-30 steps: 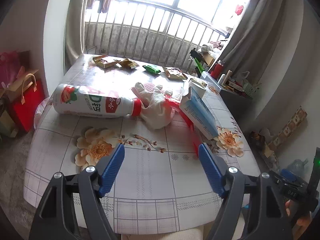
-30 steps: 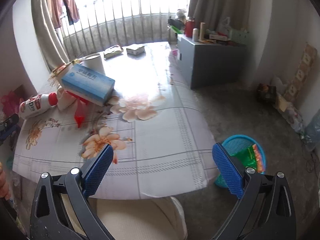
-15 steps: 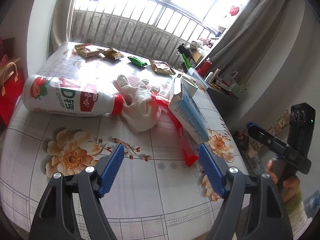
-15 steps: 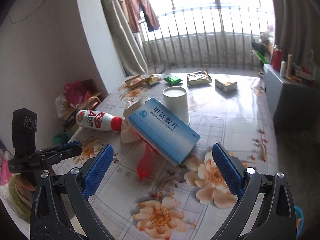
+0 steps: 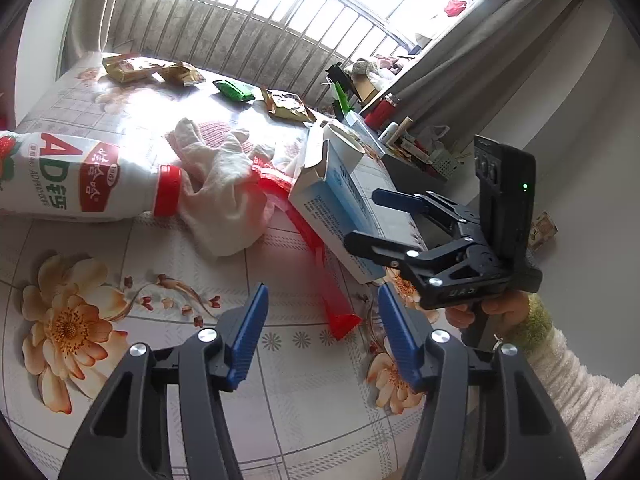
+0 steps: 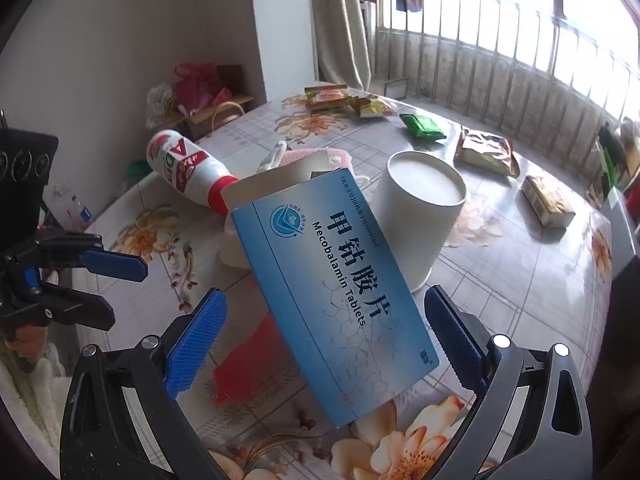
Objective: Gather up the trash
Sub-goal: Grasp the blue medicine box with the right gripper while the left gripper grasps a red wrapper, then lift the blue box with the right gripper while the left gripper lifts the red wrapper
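Blue and white, the open-flapped medicine box lies slanted on the floral tabletop, its near end between the spread fingers of the right gripper; the pads stand clear of the cardboard on both sides. Its far flap hides part of the white cloth behind it, and its long side covers the foot of the white paper cup. A red wrapper runs out from under the box and cloth toward the left gripper, whose fingers have just been closing. They stand part-way apart above the wrapper's near tip without touching it, so nothing is pinched.

The white drink bottle with the red cap lies on its side, its cap against the cloth and its base cut off at the left wrist view's edge. Farther back, toward the barred window, lie two golden snack packets, a green packet, a crumpled brown packet and a small wrapped block; glare from the window washes out the cloth pattern around them. In the left wrist view the right gripper crosses in front of the box's near end, held by a hand in a fluffy white sleeve. Clutter on the grey cabinet by the curtain is too small to make out.
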Action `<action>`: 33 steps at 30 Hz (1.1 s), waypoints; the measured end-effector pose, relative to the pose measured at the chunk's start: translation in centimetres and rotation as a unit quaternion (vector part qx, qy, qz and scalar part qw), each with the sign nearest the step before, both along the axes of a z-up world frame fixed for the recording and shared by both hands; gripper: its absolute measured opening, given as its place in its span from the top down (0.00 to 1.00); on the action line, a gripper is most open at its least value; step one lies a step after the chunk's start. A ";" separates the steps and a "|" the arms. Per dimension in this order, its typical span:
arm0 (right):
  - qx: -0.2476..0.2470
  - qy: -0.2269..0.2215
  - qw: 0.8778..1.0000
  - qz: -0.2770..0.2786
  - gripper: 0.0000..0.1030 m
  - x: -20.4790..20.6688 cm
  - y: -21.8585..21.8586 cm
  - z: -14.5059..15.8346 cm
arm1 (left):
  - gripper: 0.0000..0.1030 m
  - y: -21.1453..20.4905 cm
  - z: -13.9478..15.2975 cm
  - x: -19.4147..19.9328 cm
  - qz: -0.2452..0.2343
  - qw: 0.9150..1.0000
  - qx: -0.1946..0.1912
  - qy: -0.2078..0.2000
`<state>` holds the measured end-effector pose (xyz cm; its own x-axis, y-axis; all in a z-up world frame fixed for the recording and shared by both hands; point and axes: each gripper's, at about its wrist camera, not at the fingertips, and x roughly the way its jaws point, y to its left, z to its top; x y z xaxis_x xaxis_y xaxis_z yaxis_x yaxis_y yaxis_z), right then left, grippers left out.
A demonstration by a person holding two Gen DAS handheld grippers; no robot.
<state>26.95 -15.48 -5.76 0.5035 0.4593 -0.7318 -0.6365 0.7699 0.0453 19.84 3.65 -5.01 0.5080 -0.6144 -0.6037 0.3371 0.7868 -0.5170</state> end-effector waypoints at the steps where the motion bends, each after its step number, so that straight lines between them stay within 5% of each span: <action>1: -0.008 0.002 1.000 0.003 0.08 0.4 0.2 -0.4 | 0.51 -0.1 0.0 0.1 -0.003 1.000 -0.001 0.000; 15: 0.037 0.030 0.998 -0.040 0.21 -0.5 -2.4 -0.9 | 0.61 -1.1 -0.4 2.7 -0.008 0.999 -0.042 0.017; 24: -0.049 0.055 0.982 -0.173 0.23 -6.2 -5.1 -1.5 | 0.61 -1.6 -2.4 5.3 0.025 0.992 -0.090 0.080; 32: -0.045 0.069 0.970 -0.229 0.22 -11.0 -6.1 -2.2 | 0.62 -3.4 -3.6 7.6 0.075 0.989 -0.070 0.103; 33: -0.036 0.072 0.969 -0.235 0.22 -11.3 -6.3 -2.2 | 0.71 -3.4 -3.5 7.7 0.080 0.989 -0.070 0.100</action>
<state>15.68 -21.76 -7.94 0.5344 0.1481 -0.8321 -0.2053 0.9778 0.0422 27.53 0.22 -8.55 0.4850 -0.6202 -0.6165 0.0936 0.7378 -0.6685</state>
